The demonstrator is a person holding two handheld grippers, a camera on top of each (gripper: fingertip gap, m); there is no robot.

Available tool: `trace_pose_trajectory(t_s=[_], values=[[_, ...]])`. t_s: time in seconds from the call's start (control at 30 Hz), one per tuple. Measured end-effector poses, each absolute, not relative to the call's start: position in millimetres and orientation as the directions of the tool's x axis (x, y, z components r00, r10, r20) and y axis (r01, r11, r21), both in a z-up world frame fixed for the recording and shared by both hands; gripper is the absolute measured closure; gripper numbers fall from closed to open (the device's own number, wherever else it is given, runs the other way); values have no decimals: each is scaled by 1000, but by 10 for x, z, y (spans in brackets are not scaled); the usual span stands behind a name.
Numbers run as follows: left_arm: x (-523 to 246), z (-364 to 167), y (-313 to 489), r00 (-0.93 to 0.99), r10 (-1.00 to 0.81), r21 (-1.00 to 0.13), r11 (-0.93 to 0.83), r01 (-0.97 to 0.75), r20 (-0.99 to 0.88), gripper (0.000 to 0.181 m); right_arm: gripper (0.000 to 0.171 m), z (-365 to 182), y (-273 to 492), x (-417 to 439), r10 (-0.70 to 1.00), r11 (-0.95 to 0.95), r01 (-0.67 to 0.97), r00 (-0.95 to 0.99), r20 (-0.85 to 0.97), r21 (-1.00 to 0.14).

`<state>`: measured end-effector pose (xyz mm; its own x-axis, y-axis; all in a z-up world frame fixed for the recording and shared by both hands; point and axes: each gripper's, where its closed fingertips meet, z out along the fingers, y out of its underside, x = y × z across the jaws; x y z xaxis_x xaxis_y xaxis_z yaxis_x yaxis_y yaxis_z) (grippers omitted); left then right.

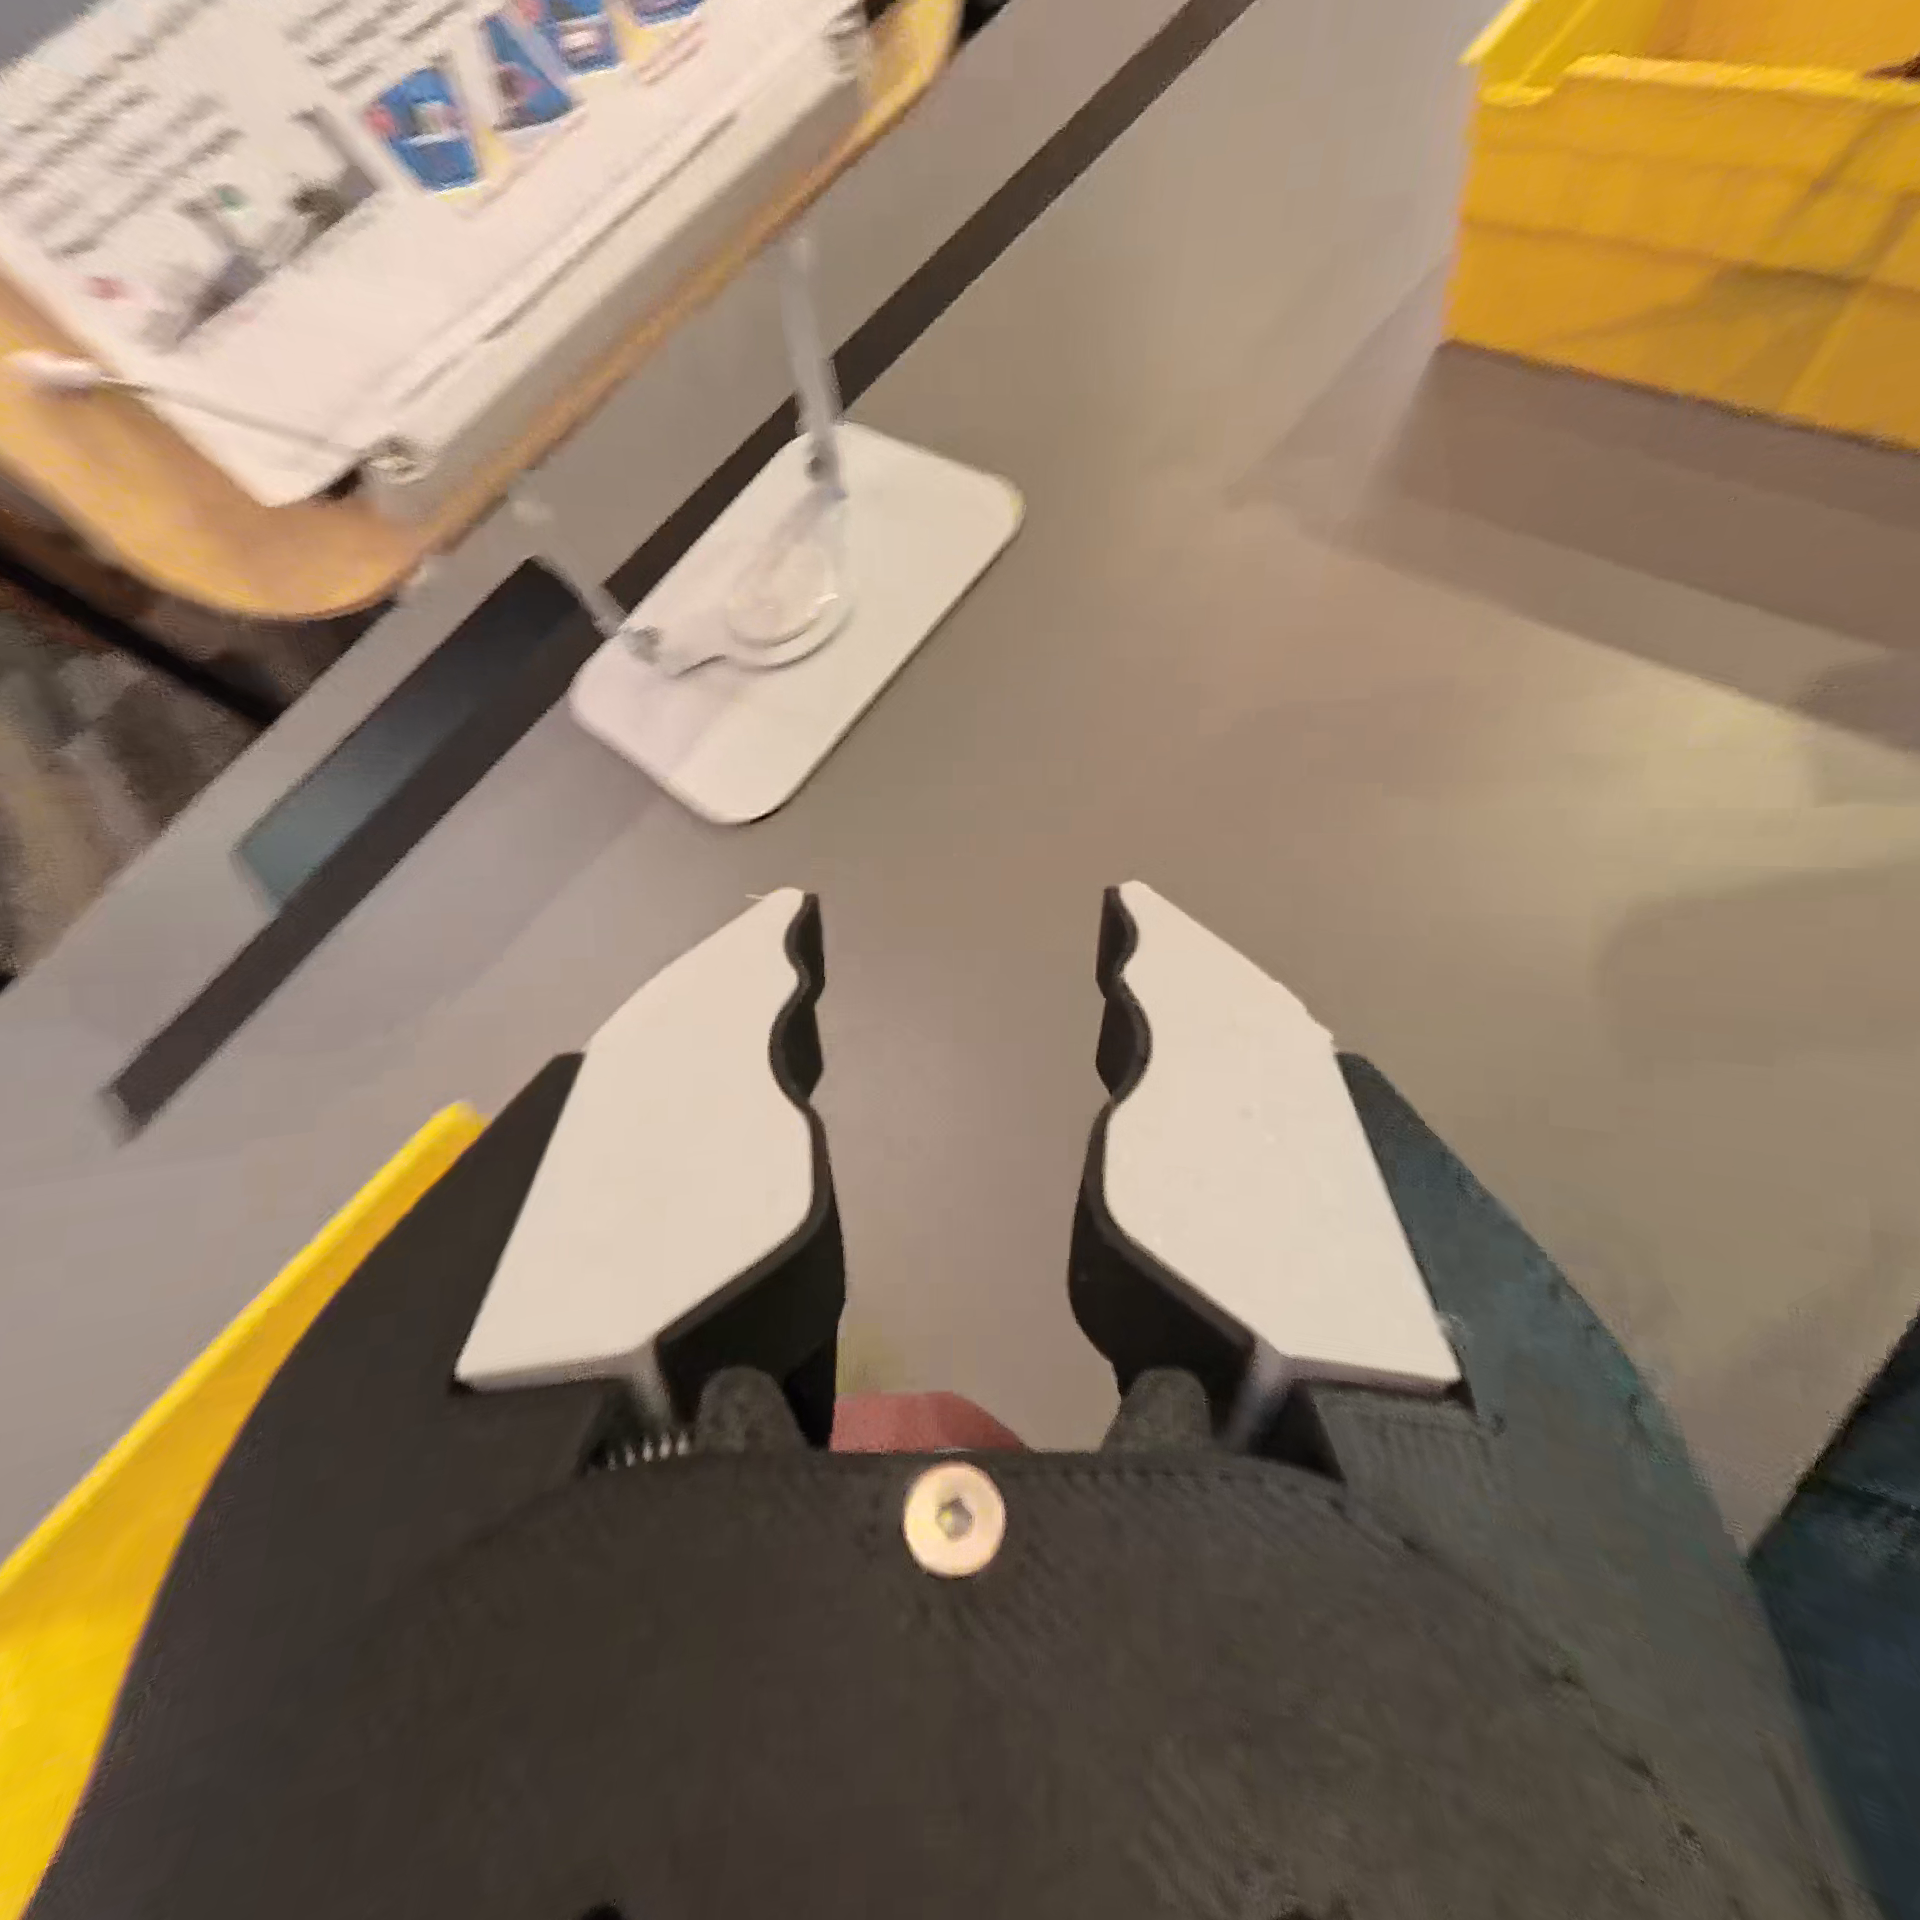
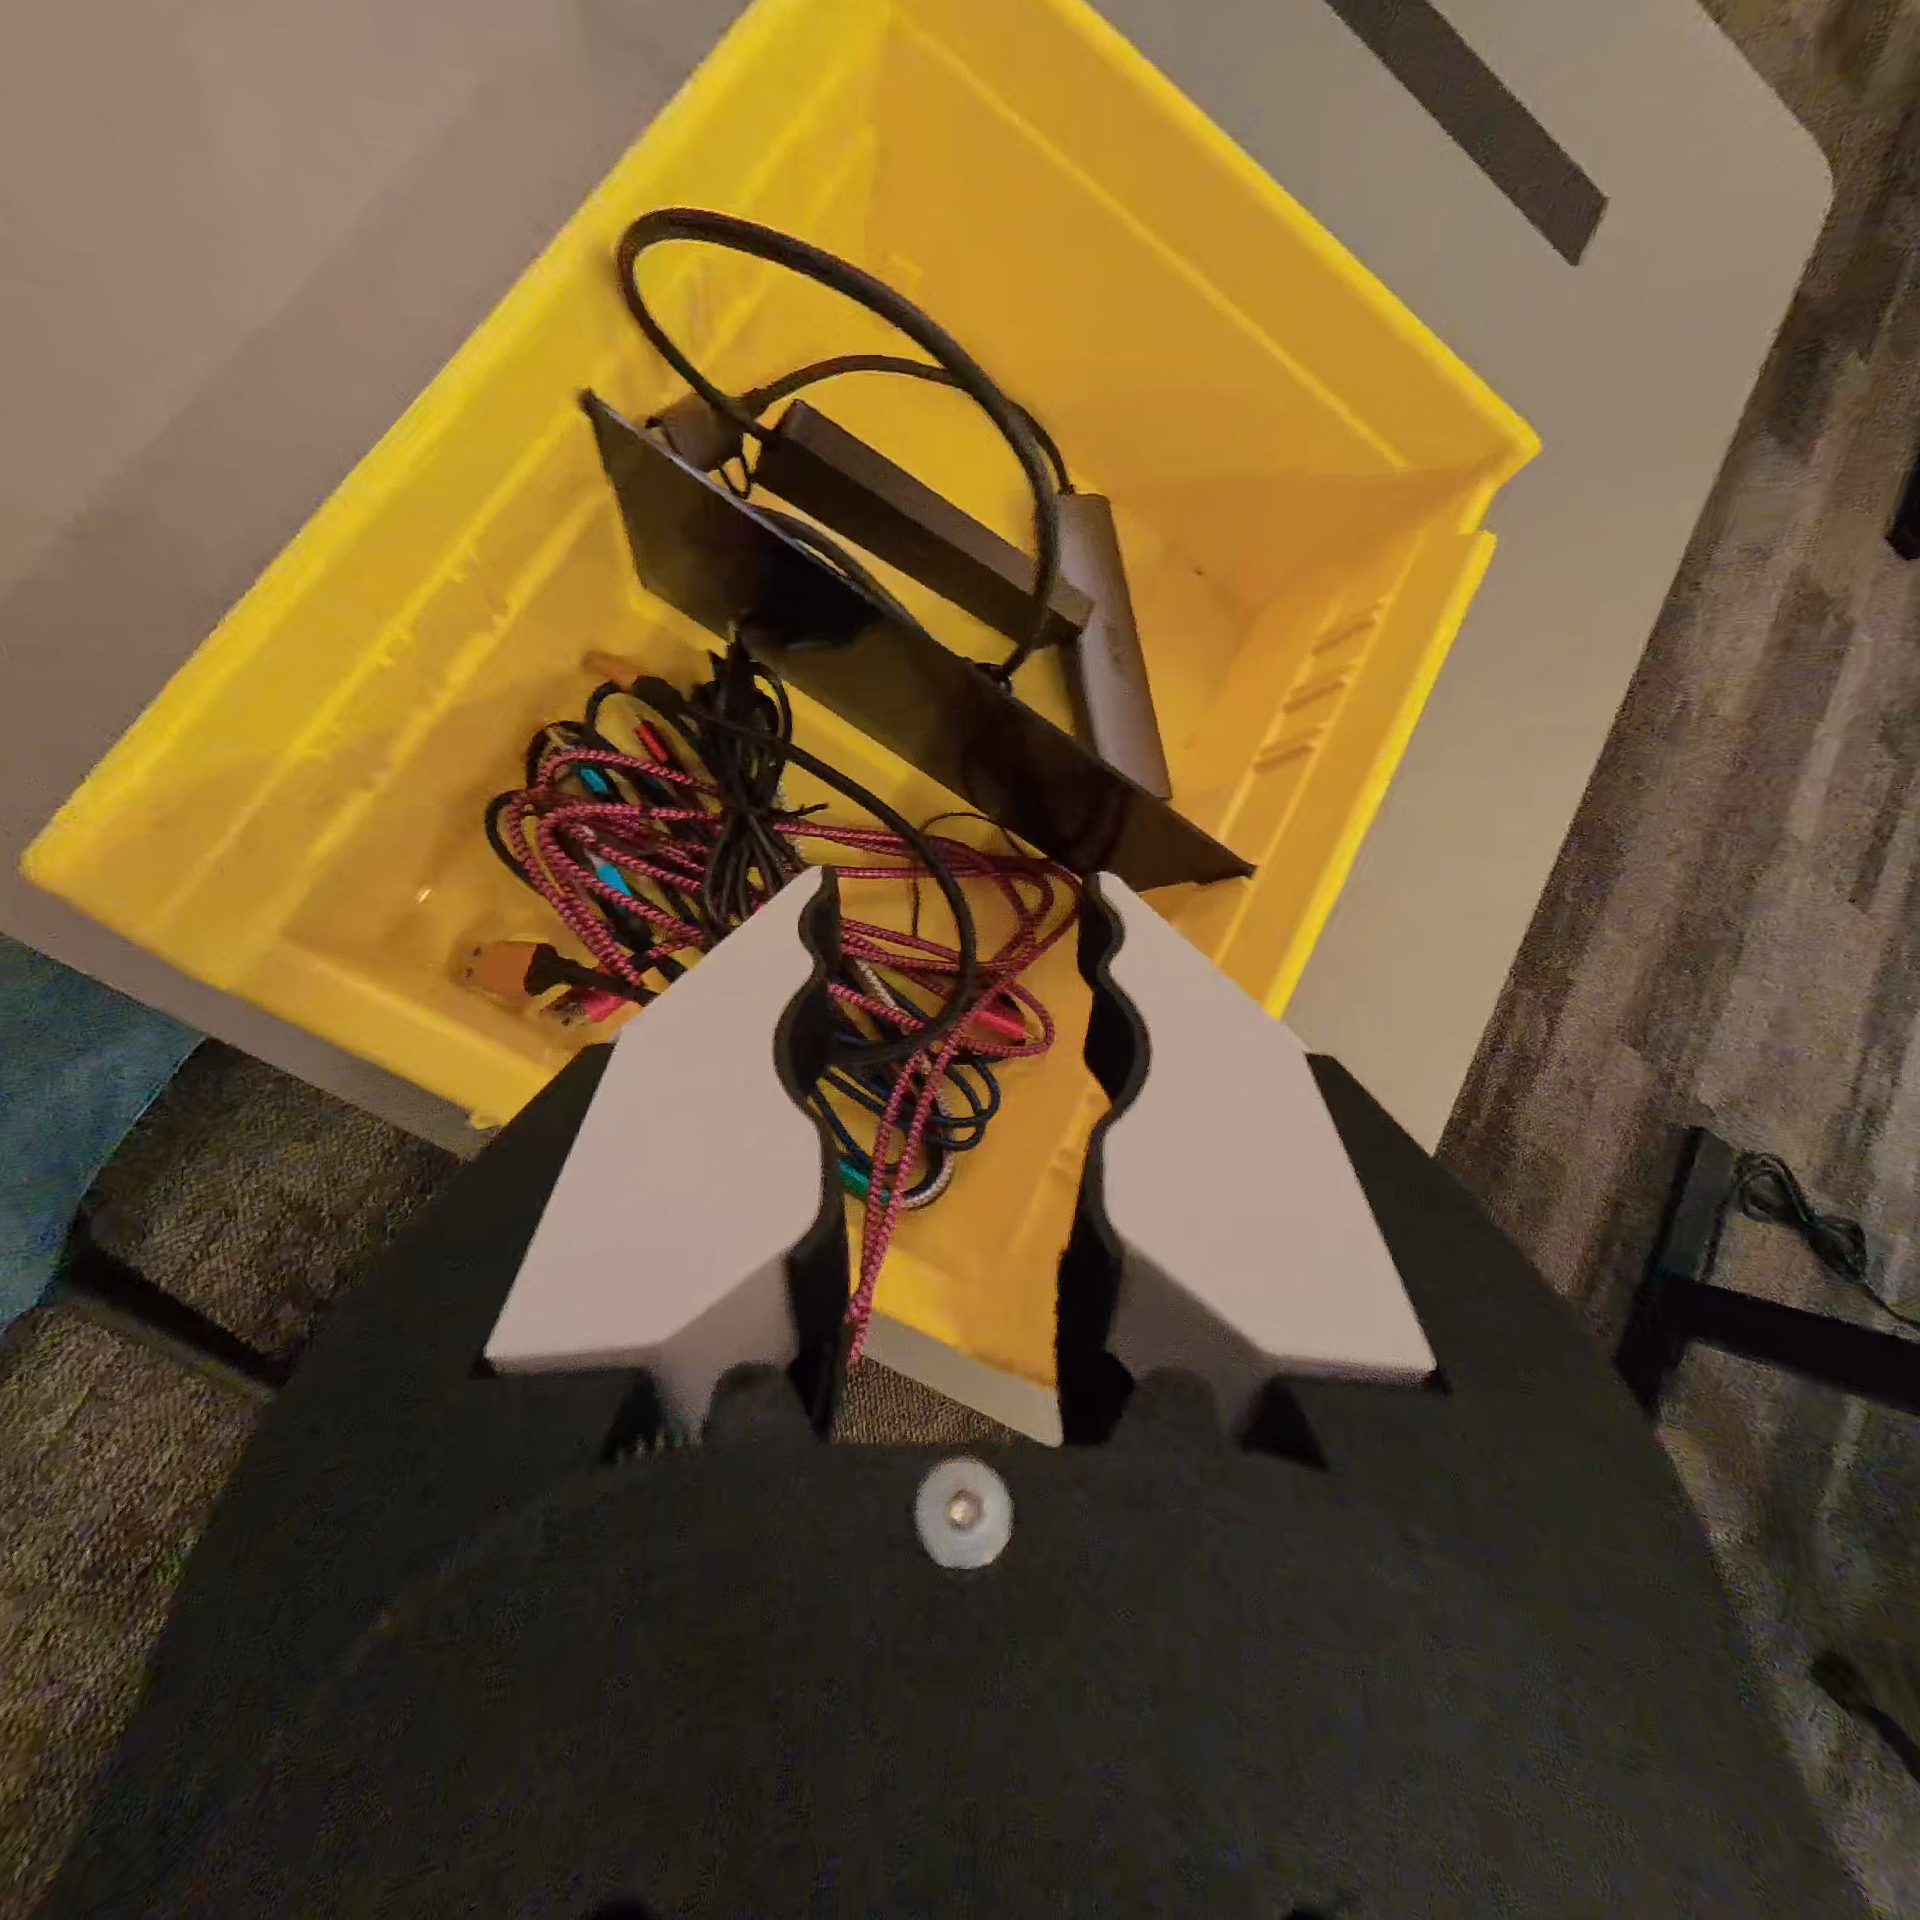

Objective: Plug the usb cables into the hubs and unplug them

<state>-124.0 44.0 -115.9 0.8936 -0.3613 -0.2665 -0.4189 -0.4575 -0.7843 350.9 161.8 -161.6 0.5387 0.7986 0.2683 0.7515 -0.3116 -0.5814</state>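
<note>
In the right wrist view a yellow bin [image 2: 1039,260] stands on the grey table. Inside it lie a tangle of red braided and dark USB cables [image 2: 727,852], a black flat plate [image 2: 894,665] and grey hubs [image 2: 1112,623] with a black looped cord [image 2: 831,301]. My right gripper [image 2: 951,894] is open, hovering above the near end of the bin over the cables, holding nothing. In the left wrist view my left gripper [image 1: 961,904] is open and empty above the bare grey table [image 1: 1299,779].
A white stand base [image 1: 800,634] with a clear rod holds a printed sheet [image 1: 343,218] at the far left. A yellow bin [image 1: 1683,229] is at the far right, a yellow edge [image 1: 208,1403] at lower left. A black strip [image 1: 665,499] runs along the table. Carpet [image 2: 1714,831] lies beside the table. About 15 cm separates my right fingertips from the black flat plate [image 2: 894,665].
</note>
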Motion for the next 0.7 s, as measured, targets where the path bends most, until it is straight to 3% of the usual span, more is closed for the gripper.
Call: trace_pose_trajectory(t_s=[0.1, 0.2, 0.27, 0.37, 0.57, 0.7], values=[[-1838, -971, 246, 909, -237, -753, -509, -418, -344, 125, 131, -1453, 1843, 3721, 724, -323, 655, 636, 268, -683], [-2674, -1011, -102, 909, -108, -671, -640, -374, -403, 113, 124, -1595, 2067, 4076, 673, -407, 621, 700, 240, -670], [-3269, -1300, -514, 941, -31, -572, -787, -231, -336, 106, 131, -1865, 2125, 4218, 695, -475, 644, 692, 194, -600], [-3901, -1688, -1185, 965, 97, -464, -886, -28, -243, 102, 141, -2039, 2132, 4152, 748, -491, 617, 660, 66, -615], [-4004, -2350, -1672, 988, 134, -358, -929, 99, -75, 100, 155, -2254, 2138, 4098, 746, -553, 616, 666, -5, -561], [-3933, -2474, -1728, 991, 130, -300, -947, 118, -19, 122, 159, -2256, 2058, 3884, 724, -581, 573, 689, -45, -578]])
